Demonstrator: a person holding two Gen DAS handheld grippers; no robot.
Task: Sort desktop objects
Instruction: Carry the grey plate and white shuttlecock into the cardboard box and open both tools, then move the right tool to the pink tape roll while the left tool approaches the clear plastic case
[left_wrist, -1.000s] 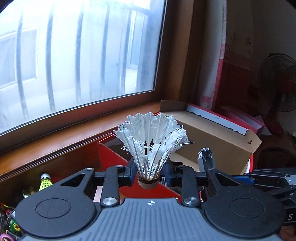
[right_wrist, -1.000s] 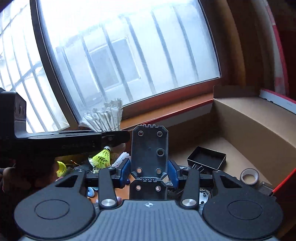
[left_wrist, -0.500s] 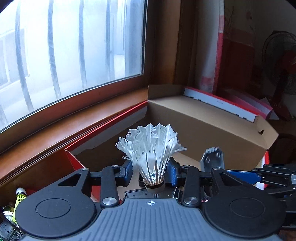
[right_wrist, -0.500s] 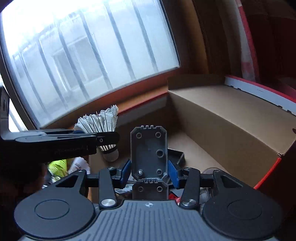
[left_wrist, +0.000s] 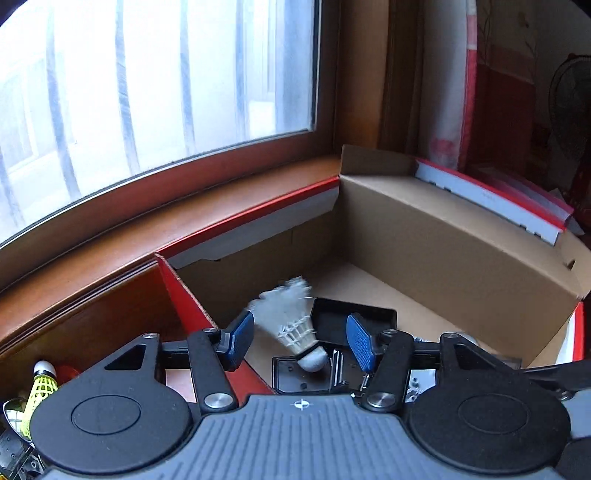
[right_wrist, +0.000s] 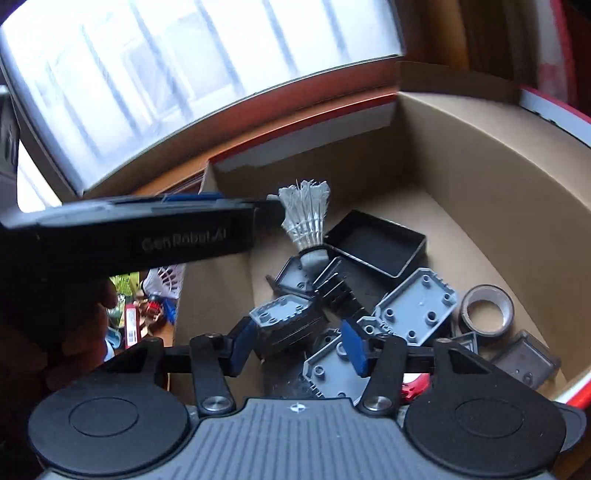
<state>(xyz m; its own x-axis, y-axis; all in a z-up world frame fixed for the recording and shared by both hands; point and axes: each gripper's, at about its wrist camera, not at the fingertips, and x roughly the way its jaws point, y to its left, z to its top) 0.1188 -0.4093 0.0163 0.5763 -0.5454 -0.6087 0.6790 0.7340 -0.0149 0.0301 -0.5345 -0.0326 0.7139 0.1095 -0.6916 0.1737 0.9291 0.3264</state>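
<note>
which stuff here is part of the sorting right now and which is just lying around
In play:
- white shuttlecock, dropping from the opening left claw
- grey plastic part, between the opening right claw's pads
- cardboard box

Lying about:
- tape roll
- black tray
- yellow shuttlecock

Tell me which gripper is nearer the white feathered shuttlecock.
Left. The left gripper brackets the white shuttlecock, jaws opening, pads clear of it. The right gripper sits nearer the camera in the cardboard box, jaws opening around a grey plastic part.
</note>
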